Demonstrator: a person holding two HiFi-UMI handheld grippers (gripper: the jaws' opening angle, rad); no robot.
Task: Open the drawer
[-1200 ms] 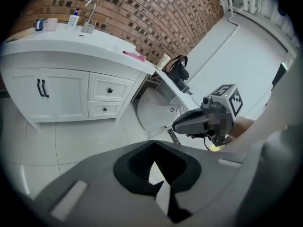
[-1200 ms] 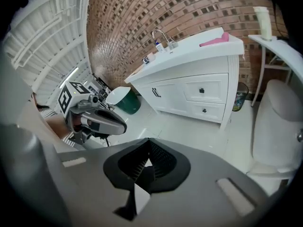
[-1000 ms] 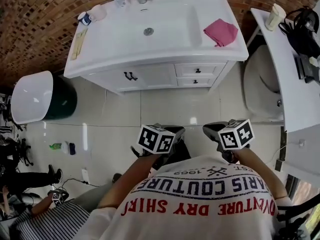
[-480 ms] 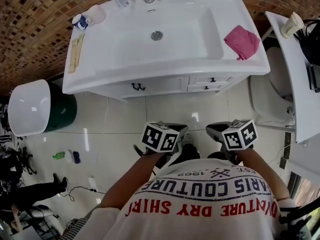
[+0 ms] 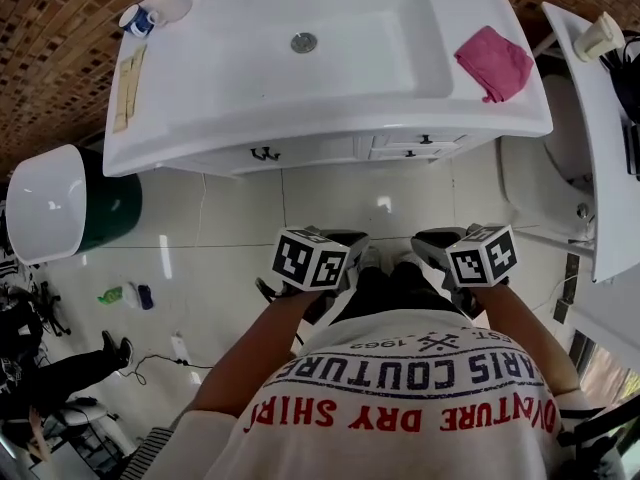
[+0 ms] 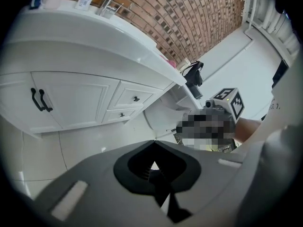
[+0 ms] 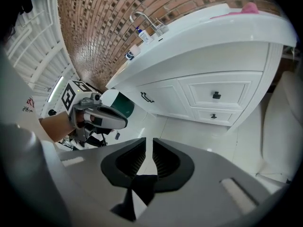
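The white vanity [image 5: 330,118] has two small drawers with black knobs at its front right: an upper drawer [image 7: 216,95] and a lower drawer [image 7: 213,116], both closed. They also show as the upper drawer [image 6: 136,98] and the lower drawer [image 6: 121,114]. My left gripper [image 5: 350,238] is held in front of the person's chest, jaws shut and empty. My right gripper [image 5: 428,240] hangs beside it; its jaws are opening, with a narrow gap and nothing between them. Both are well short of the drawers, above the floor.
Double cabinet doors with black handles [image 5: 265,153] sit left of the drawers. A pink cloth [image 5: 493,61] lies on the counter's right. A toilet [image 5: 540,178] and a white shelf [image 5: 600,118] stand to the right, and a white-lidded green bin [image 5: 50,203] to the left.
The vanity front has come closer to both grippers in the head view as the person moved toward it. Both grippers stay side by side in front of the chest.
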